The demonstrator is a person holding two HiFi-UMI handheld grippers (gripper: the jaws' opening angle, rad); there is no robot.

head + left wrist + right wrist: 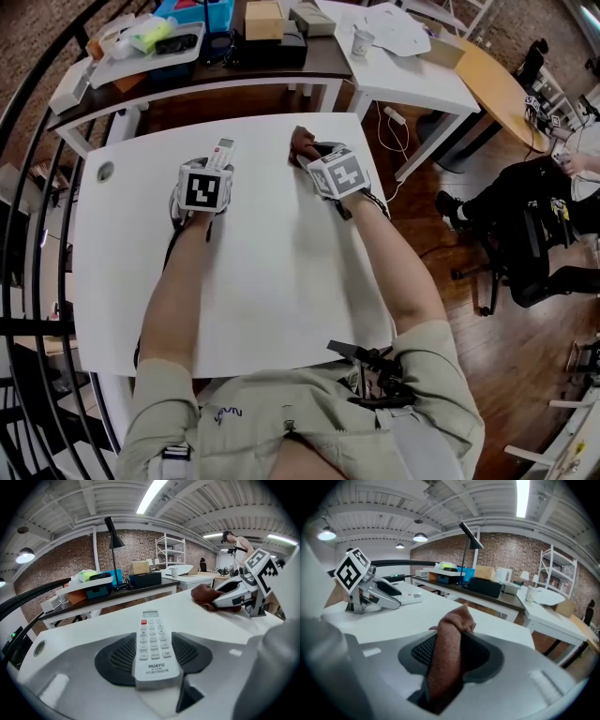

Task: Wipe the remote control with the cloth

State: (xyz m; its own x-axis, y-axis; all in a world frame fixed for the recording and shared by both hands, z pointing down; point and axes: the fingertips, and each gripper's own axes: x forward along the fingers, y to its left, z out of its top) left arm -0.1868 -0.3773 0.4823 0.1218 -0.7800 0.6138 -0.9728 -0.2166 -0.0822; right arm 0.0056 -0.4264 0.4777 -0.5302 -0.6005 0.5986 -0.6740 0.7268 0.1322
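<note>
Remote [156,644], buttons up, sits clamped lengthwise between the left gripper's [214,171] jaws, its display end jutting past their tips over a white table [272,281], while the right gripper's [311,157] jaws pinch a bunched brown cloth [447,658] poking out beyond them.

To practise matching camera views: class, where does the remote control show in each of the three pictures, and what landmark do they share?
Head view: remote control upper centre-left, poking out of the left gripper.
Left gripper view: remote control bottom centre, between the jaws.
Right gripper view: remote control at left, small.
Shared landmark: white table.
</note>
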